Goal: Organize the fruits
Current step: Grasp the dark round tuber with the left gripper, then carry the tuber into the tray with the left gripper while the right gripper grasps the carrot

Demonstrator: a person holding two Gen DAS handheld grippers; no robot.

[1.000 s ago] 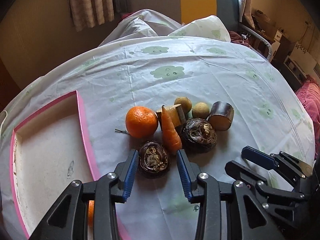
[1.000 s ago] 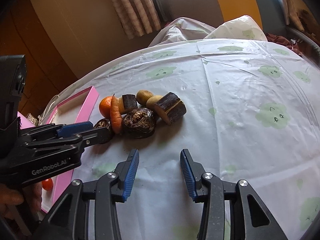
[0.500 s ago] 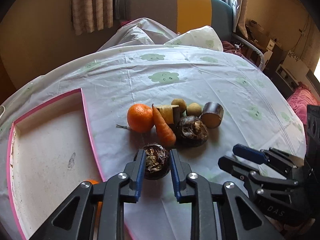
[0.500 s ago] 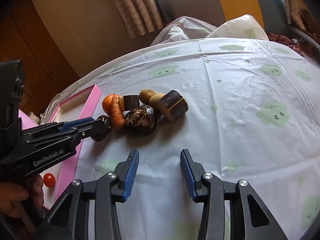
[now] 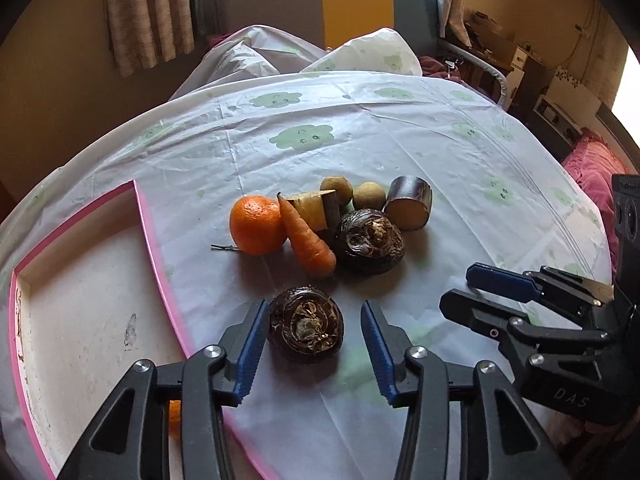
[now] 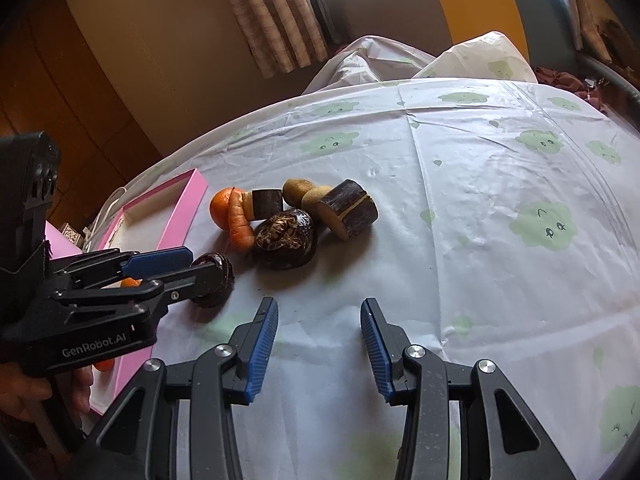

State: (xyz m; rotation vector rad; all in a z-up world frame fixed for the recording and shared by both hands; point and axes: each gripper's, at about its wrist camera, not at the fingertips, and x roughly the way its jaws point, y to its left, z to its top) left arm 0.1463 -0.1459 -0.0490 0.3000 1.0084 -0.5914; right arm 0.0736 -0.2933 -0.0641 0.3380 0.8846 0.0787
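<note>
Left gripper (image 5: 312,354) opening around water chestnut (image 5: 306,326) beside pink tray (image 5: 160,256).

A: Identify the item nearest the camera in the left wrist view.

B: A dark brown water chestnut (image 5: 306,327), round, papery top facing up. It lies on the tablecloth, apart from the main group, just beside the pink tray (image 5: 158,236).

A: List the group.

B: An orange (image 5: 258,224), a carrot (image 5: 308,240) leaning on it with its tip pointing away, a second, larger water chestnut (image 5: 370,240), two small tan round fruits (image 5: 337,188), and two dark-skinned cut pieces (image 5: 410,202), possibly sugarcane.

A: Tray contents?

B: Something orange (image 6: 130,282) lies inside; mostly hidden.
</note>
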